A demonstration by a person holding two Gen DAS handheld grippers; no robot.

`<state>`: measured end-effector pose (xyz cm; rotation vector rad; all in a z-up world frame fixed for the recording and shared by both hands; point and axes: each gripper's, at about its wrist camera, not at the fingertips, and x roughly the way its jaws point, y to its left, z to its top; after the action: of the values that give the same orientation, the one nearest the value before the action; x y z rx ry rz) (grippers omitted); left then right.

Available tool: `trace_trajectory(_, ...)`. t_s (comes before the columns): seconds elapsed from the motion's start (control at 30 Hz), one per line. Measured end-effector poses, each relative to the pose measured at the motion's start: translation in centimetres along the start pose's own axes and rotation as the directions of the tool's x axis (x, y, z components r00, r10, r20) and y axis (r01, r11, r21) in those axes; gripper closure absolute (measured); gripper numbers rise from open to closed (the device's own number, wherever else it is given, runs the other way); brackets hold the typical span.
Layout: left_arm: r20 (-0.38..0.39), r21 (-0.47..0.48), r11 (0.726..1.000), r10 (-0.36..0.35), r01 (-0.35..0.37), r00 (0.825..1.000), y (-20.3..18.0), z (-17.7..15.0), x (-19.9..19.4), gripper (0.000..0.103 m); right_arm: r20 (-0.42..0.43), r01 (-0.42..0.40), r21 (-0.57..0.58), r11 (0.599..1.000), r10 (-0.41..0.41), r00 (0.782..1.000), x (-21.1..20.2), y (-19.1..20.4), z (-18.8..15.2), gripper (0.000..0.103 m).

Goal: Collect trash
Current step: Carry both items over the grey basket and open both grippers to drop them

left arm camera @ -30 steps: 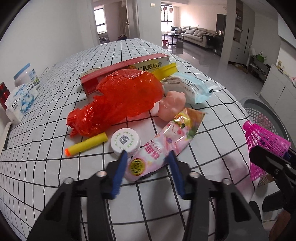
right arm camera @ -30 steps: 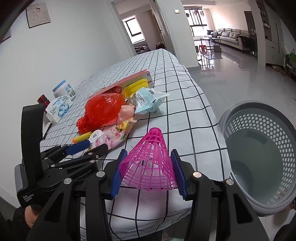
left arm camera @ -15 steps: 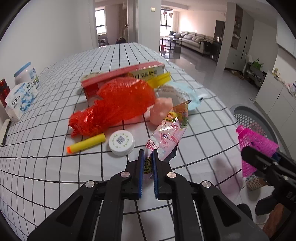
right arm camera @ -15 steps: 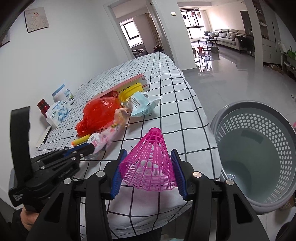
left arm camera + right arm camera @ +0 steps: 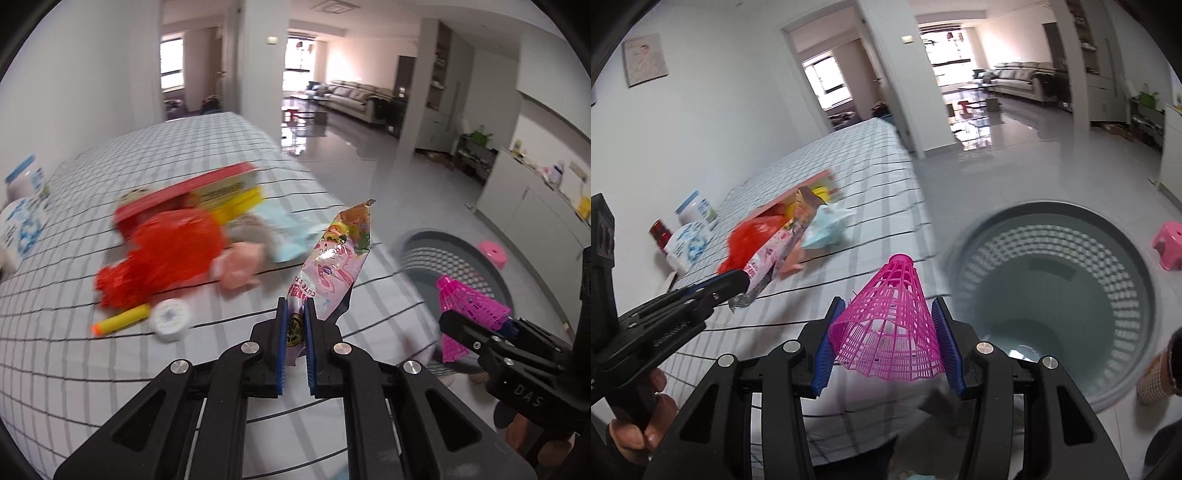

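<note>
Lifted off the desk (image 5: 55,369) since the earlier frame, the pink snack wrapper (image 5: 334,266) hangs pinched in the left gripper (image 5: 294,345); the right gripper (image 5: 886,345) clamps the pink shuttlecock (image 5: 890,332) beside the grey basket (image 5: 1137,354). Carrying step; next, release over the basket.

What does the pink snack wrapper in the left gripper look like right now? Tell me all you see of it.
The pink snack wrapper is a long, glossy plastic sachet with cartoon print, red lettering and a round gold-and-black seal near its lower end. Its far end is a multicoloured, jagged-cut seam. The left gripper is shut on its lower end between the blue pads, and it sticks up and forward, clear of the checked tablecloth. In the right wrist view it angles up over the table. Nothing else touches it.
</note>
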<state>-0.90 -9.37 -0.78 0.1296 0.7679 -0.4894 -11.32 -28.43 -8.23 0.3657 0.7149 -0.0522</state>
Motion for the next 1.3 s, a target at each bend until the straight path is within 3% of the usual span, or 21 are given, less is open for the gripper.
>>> trace_trajectory(0.33,-0.056,0.112,0.984,-0.134,0.139,0.989,-8.5,1.0,3.8,0.094,0.010,0.142,0.106,0.984,-0.144,0.990,-2.1,-8.2,0.0,0.056)
trace_trajectory(0.6,-0.135,0.133,0.969,-0.189,0.207,0.973,-13.0,1.0,7.6,0.094,-0.023,0.180,0.134,0.975,-0.178,0.984,-1.2,-11.9,0.0,0.056)
trace_trajectory(1.03,-0.196,0.134,0.969,-0.178,0.206,0.964,-15.0,1.0,11.3,0.090,-0.042,0.172,0.132,0.976,-0.168,0.985,-0.1,-14.8,-0.2,0.055)
trace_trajectory(1.2,-0.198,0.135,0.971,-0.167,0.195,0.966,-15.1,1.2,11.5,0.089,-0.029,0.178,0.142,0.974,-0.175,0.984,-0.2,-15.3,0.0,0.047)
trace_trajectory(1.3,-0.205,0.129,0.973,-0.162,0.191,0.965,-15.0,1.1,11.6,0.085,-0.015,0.188,0.143,0.972,-0.188,0.982,-0.7,-15.5,0.1,0.034)
